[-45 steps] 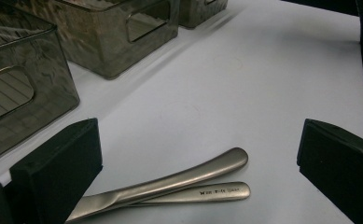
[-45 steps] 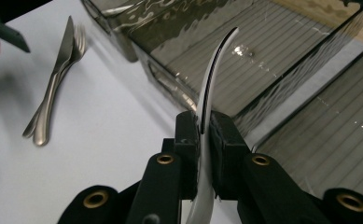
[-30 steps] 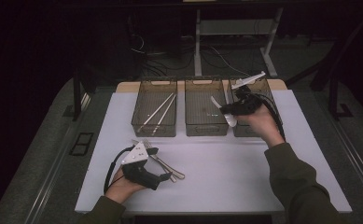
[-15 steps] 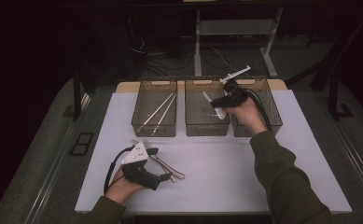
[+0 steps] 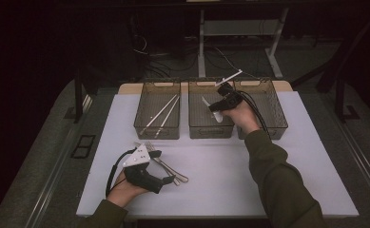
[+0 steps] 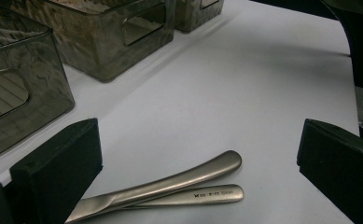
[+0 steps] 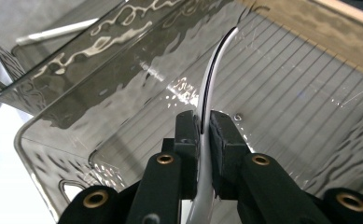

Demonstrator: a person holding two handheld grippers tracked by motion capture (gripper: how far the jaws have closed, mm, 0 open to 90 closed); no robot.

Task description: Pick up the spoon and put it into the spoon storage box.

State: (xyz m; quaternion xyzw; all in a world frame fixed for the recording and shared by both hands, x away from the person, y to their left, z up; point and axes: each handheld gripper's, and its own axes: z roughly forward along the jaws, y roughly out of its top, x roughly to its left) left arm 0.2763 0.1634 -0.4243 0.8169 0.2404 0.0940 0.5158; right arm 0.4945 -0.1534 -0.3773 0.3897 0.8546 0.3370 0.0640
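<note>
White plastic spoon [image 7: 210, 88] clamped edge-on between the black pads of the right gripper [image 7: 205, 135], curving up and away from the jaws. Seen from the high view, same spoon [image 5: 212, 110] hanging over the middle bin [image 5: 210, 129], bowl end low and pointing toward the bin's left half. In the right gripper view, ribbed bin floor lying directly behind the spoon, wavy smoked walls rising around it. Right gripper [image 5: 220, 105] held above that bin's right part, hand behind it, olive sleeve [image 5: 277, 175] stretching back across the desk [image 5: 268, 156] toward the near edge.

To the left, left bin [image 5: 157, 128] holding pale chopsticks [image 5: 162, 113] laid on a slant. To the right, right bin [image 5: 268, 124], partly hidden by the hand and cable.

Nearer the person, left gripper [image 5: 160, 164] resting low at the desk's front left, jaws standing wide apart and clamped on nothing. In the left gripper view, two metal handles [image 6: 188, 184] lying side by side and touching on the white surface between the pads, neither pad against them. From above, those belonging to metal cutlery [image 5: 166, 166] lying beside the left gripper, fork tines pointing away from the person.
</note>
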